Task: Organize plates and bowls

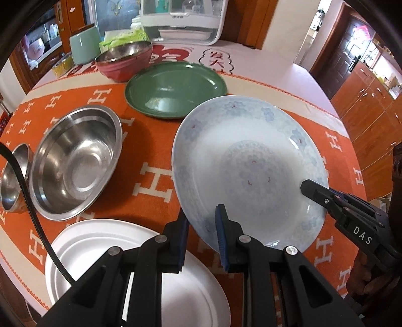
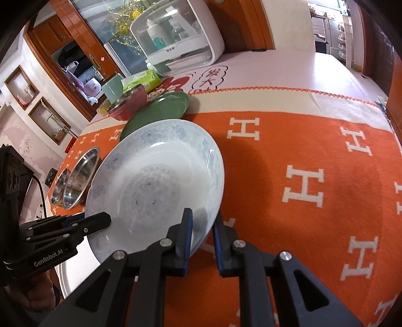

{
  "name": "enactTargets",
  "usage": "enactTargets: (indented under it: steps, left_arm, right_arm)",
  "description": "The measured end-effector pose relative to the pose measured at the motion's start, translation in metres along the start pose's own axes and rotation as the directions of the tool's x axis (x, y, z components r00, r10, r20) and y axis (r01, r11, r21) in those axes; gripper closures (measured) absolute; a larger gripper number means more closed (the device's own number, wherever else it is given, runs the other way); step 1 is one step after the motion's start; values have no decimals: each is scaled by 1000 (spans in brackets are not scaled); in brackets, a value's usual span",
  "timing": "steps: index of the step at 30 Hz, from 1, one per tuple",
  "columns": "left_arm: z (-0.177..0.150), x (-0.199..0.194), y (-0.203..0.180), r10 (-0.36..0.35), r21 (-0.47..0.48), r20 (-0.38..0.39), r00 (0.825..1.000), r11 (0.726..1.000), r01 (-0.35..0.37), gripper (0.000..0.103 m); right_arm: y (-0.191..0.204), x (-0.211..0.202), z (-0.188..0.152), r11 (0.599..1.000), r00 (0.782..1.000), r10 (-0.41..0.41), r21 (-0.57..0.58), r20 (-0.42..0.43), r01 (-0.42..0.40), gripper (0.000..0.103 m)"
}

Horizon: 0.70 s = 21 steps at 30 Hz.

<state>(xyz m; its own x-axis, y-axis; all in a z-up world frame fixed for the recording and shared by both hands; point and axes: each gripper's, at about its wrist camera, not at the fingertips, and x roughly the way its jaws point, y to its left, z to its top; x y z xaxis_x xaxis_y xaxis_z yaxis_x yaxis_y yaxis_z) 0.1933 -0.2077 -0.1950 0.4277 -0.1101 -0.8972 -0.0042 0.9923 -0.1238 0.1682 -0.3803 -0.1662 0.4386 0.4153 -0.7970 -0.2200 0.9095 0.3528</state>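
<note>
A blue-patterned white plate (image 1: 248, 171) is held tilted above the orange cloth, between both grippers. My left gripper (image 1: 202, 226) is shut on its near-left rim. My right gripper (image 2: 202, 231) is shut on its near-right rim and also shows in the left wrist view (image 1: 326, 198). The plate also shows in the right wrist view (image 2: 155, 183), as does the left gripper (image 2: 88, 223). A plain white plate (image 1: 140, 276) lies below the left gripper. A green plate (image 1: 176, 90) lies behind. A large steel bowl (image 1: 78, 161) and a small steel bowl (image 1: 13, 176) sit at the left.
A red bowl with a steel bowl inside it (image 1: 124, 60) stands at the back, next to a mint cup (image 1: 84, 45) and a green tissue pack (image 1: 125, 37). A white appliance (image 1: 181, 20) stands at the table's far edge. Bare orange cloth (image 2: 314, 176) spreads to the right.
</note>
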Motion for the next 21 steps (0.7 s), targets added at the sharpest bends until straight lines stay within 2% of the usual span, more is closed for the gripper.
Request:
enactTargets:
  steps: [15,21]
  left_arm:
    - [-25,-61,-3,-19,44,130,991,999,14,84]
    - [-38,-81,-3,-20,49,160,987,999,12,84]
  right_arm:
    - [26,-46,-24,1000,996,-9,-3,92,9,88]
    - [40,-65,-33,999,990,-20,-30,140,24,88]
